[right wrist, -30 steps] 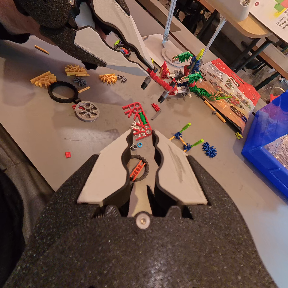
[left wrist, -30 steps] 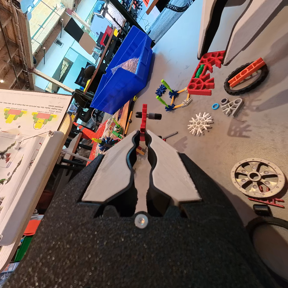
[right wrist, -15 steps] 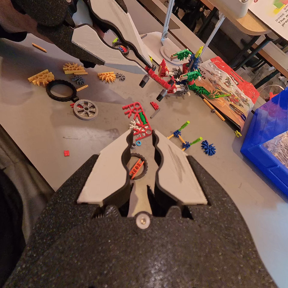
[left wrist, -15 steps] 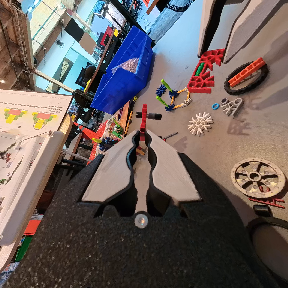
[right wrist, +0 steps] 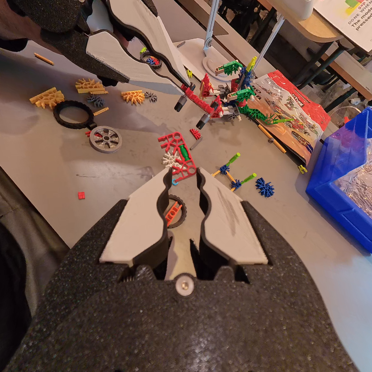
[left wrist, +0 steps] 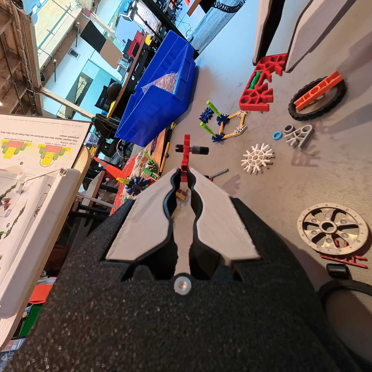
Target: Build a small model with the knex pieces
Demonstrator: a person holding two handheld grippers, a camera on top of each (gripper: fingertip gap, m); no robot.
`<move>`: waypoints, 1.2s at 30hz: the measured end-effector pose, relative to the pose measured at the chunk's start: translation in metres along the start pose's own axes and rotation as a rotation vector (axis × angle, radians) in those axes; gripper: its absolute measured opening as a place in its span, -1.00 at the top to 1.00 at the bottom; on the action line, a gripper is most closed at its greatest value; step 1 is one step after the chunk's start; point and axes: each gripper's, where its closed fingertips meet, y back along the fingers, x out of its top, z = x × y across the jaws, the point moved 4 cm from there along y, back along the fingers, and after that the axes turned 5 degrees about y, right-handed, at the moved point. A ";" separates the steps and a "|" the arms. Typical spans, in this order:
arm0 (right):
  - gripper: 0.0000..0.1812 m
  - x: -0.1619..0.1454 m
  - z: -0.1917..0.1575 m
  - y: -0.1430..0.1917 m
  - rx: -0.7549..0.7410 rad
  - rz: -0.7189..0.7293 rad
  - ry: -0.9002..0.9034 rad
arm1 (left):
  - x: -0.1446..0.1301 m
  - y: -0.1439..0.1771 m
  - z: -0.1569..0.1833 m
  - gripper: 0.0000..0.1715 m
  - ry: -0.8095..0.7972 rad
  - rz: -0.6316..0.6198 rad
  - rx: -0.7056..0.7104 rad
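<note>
Pinches the end of a red strip (left wrist: 185, 150) with the left gripper (left wrist: 183, 171), fingers pressed tight on it. Holds that strip up off the grey table (right wrist: 100, 181), with a short grey and black rod (left wrist: 198, 150) poking through it sideways. Seems joined at its far end to the colourful toy model (right wrist: 231, 90) by the white lamp base, though hard to tell for sure.

Hovers with the right gripper (right wrist: 184, 171) just above a flat red frame (right wrist: 175, 142), fingers spread apart and holding nothing. Not touching the frame, as far as can be seen. Carries a little green rod (right wrist: 184, 153) inside the frame.

Near the frame: a white snowflake piece (left wrist: 257, 158), a tiny blue ring (left wrist: 277, 135), a grey corner piece (left wrist: 299, 135), and a black tyre (left wrist: 302, 115) with an orange bar (left wrist: 318, 90) lying across it. Farther off: a grey wheel (left wrist: 333, 228), some yellow pieces (right wrist: 47, 98), and a big blue bin (left wrist: 159, 100) at the table's edge.
</note>
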 end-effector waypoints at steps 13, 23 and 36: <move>0.74 -0.006 0.009 0.005 -0.016 -0.003 -0.030 | -0.002 -0.002 0.002 0.96 0.001 -0.013 -0.012; 0.74 -0.007 0.021 0.008 -0.046 0.003 -0.026 | -0.002 -0.003 0.004 0.96 -0.001 -0.015 -0.020; 0.74 -0.008 0.028 0.003 -0.047 -0.004 -0.020 | -0.005 -0.004 0.007 0.96 0.001 -0.029 -0.039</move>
